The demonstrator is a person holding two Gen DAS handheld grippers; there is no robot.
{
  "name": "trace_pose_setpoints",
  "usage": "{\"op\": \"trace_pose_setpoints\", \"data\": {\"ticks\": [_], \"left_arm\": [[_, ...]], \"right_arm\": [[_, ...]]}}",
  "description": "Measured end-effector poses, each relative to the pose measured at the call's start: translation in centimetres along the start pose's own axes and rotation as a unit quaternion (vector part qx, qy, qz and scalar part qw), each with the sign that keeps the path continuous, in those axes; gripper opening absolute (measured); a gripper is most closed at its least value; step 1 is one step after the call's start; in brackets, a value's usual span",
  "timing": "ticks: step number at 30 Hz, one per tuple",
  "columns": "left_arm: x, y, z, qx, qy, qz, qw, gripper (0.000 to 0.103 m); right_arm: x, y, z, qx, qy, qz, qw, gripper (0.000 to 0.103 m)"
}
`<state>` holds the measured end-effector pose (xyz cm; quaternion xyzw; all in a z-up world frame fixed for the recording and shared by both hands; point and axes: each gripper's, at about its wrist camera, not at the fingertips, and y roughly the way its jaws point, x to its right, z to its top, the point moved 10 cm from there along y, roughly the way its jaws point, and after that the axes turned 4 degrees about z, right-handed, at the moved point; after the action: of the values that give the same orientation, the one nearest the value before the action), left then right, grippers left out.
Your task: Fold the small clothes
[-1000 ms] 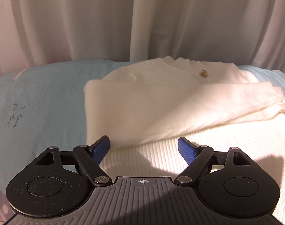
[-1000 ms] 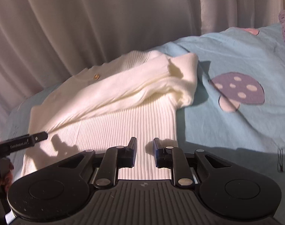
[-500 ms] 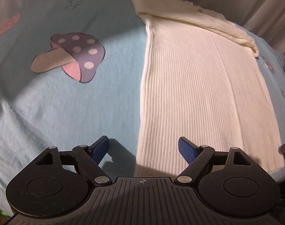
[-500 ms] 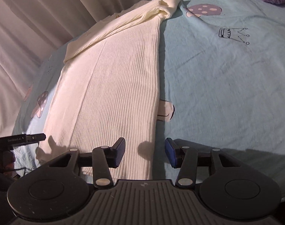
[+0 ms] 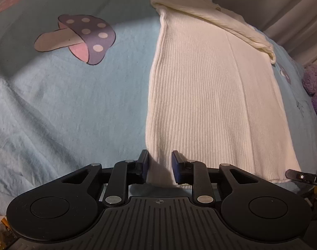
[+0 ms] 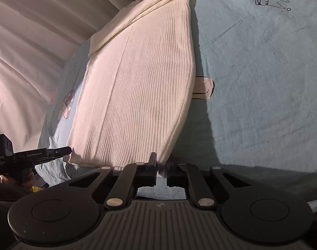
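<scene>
A pale blue cotton bedsheet [image 5: 75, 108] printed with cartoon figures covers the whole work surface, with pleated off-white curtains [image 6: 33, 31] hanging behind its far edge. Lying lengthwise on the sheet, a cream ribbed knit sweater [image 5: 210, 95] stretches from the near edge toward the curtains, its sleeves folded across the far end in a soft roll and a small gold button [image 5: 218, 9] visible near the collar. A purple-capped mushroom print with white dots and a pink underside [image 5: 83, 37] sits on the sheet just left of the sweater in the left wrist view; a black outline crown drawing [image 6: 272, 0] marks the sheet well to the sweater's right in the right wrist view. A fuzzy purple plush item [image 5: 313, 85] lies at the sheet's right margin. At the near hem, the black left gripper with blue pads [image 5: 159, 167] is closing over the sweater's left corner, the ribbed fabric lying between its jaws, though the pads do not yet look pressed against it. The black right gripper [image 6: 161, 169] is pinched tight on the hem's right corner, a sliver of cream knit caught between its pads. Each gripper's tip shows at the edge of the other's view.
</scene>
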<state>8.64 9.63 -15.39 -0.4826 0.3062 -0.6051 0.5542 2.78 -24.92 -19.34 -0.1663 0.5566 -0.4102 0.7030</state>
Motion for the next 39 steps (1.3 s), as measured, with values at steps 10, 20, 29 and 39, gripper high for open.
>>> {"op": "trace_pose_setpoints", "data": {"ticks": [10, 20, 29, 39], "left_arm": [[1.2, -3.1, 3.8, 0.067, -0.096, -0.100, 0.9880, 0.009], [1.1, -3.7, 12.7, 0.179, -0.099, -0.089, 0.9749, 0.009], [0.4, 1.7, 16.2, 0.213, -0.052, 0.002, 0.9757, 0.011], [0.5, 4.6, 15.8, 0.198, 0.025, 0.007, 0.9800, 0.056]], "right_arm": [[-0.8, -1.8, 2.9, 0.062, 0.034, 0.066, 0.995, 0.004], [-2.2, -2.0, 12.4, 0.184, -0.004, 0.032, 0.982, 0.004], [-0.9, 1.8, 16.6, 0.198, -0.056, -0.075, 0.976, 0.006], [1.3, 3.5, 17.0, 0.186, -0.104, -0.153, 0.965, 0.026]]}}
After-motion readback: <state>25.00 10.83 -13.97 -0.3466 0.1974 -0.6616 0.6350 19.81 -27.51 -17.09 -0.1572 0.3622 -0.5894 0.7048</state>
